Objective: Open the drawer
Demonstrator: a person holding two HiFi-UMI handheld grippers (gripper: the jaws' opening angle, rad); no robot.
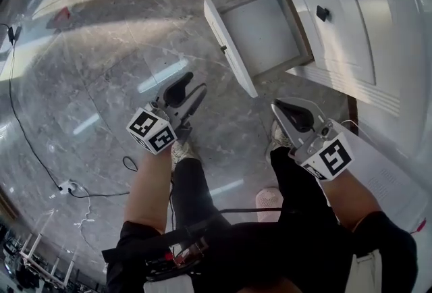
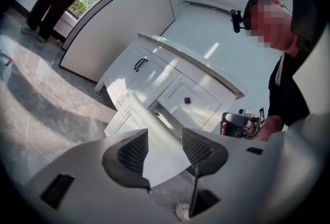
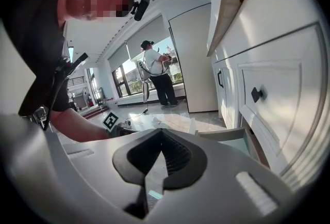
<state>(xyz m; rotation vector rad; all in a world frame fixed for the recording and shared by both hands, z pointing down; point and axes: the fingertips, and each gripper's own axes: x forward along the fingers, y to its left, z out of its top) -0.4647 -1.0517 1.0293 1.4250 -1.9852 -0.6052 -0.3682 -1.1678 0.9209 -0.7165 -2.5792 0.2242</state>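
Observation:
The white cabinet's low drawer (image 1: 264,34) stands pulled out over the grey marble floor, its inside bare and a small dark knob (image 1: 223,48) on its front panel. My left gripper (image 1: 194,85) hangs open just left of and nearer than the drawer front, touching nothing. In the left gripper view its jaws (image 2: 164,138) frame the drawer (image 2: 138,114) with only air between them. My right gripper (image 1: 278,108) is shut and holds nothing, near the drawer's close corner. The right gripper view shows its pads (image 3: 161,135) together and the drawer (image 3: 227,135) ahead to the right.
Above the open drawer sits a closed drawer with a black knob (image 1: 322,13). A black cable (image 1: 27,129) and a power strip (image 1: 66,185) lie on the floor at left. The holder's legs are below the grippers. Another person (image 3: 157,70) stands far off by the windows.

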